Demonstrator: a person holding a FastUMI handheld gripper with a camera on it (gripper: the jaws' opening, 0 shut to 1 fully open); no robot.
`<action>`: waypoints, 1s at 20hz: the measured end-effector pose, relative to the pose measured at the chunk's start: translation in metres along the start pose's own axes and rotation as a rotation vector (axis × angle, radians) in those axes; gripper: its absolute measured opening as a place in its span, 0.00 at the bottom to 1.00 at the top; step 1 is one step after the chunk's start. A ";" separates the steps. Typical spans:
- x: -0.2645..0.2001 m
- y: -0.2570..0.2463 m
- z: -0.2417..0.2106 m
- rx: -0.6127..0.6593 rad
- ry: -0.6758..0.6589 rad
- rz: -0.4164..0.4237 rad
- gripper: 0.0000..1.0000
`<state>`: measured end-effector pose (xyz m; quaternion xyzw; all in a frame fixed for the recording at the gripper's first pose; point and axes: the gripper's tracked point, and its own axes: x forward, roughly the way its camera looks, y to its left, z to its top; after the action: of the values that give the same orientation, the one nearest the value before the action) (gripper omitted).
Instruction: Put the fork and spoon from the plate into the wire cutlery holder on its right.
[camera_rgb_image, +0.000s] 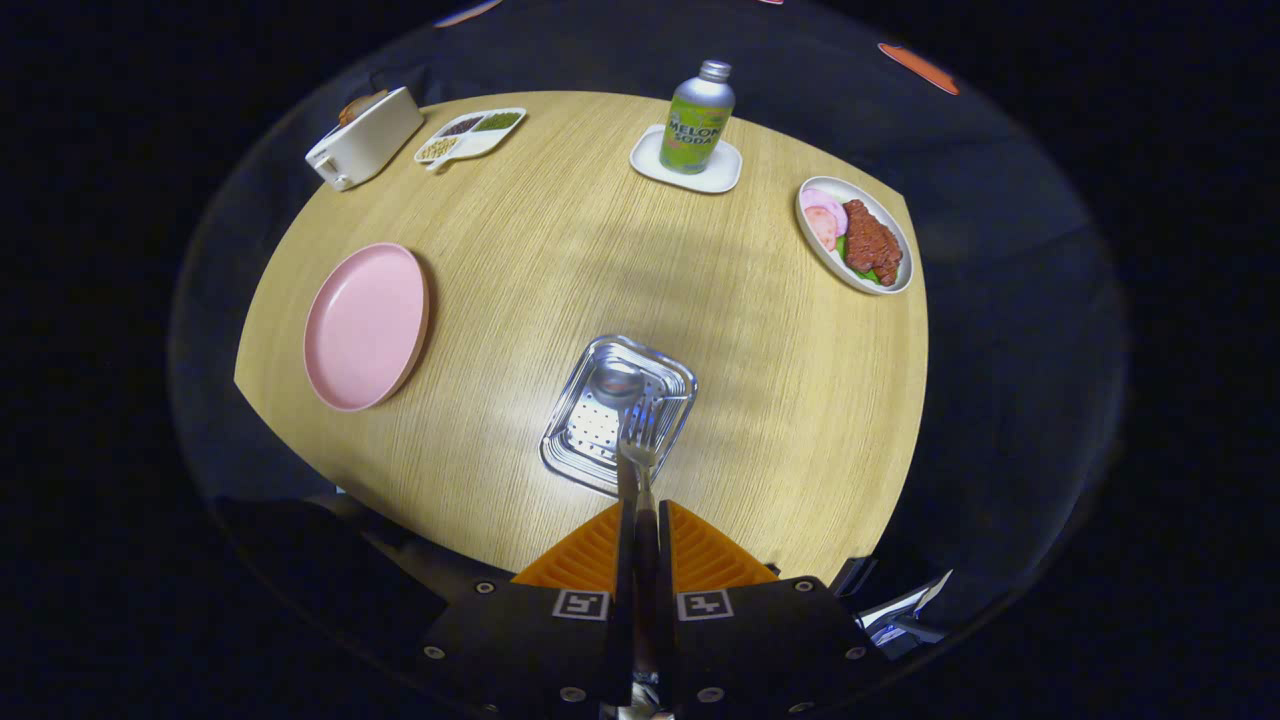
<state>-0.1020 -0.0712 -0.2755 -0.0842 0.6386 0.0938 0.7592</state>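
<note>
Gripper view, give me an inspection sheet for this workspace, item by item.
Surface: wooden table.
Job's things: fork held between the fingers, tines over the wire cutlery holder; spoon already in the holder; pink plate left of the holder, bare.
Clutter: soda bottle upright on a white coaster; dish of food; divided snack tray; white box.
Grippers: gripper shut on the fork.
Cables: nothing seen.
Surroundings: dark booth cloth.
</note>
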 end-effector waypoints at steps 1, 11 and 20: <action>-0.004 0.000 0.008 0.018 -0.034 0.000 0.11; -0.085 -0.036 0.117 0.154 -0.610 -0.152 0.11; -0.210 -0.017 0.178 0.247 -1.104 -0.159 0.16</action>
<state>0.0372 -0.0504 -0.0378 0.0187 0.1449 -0.0089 0.9892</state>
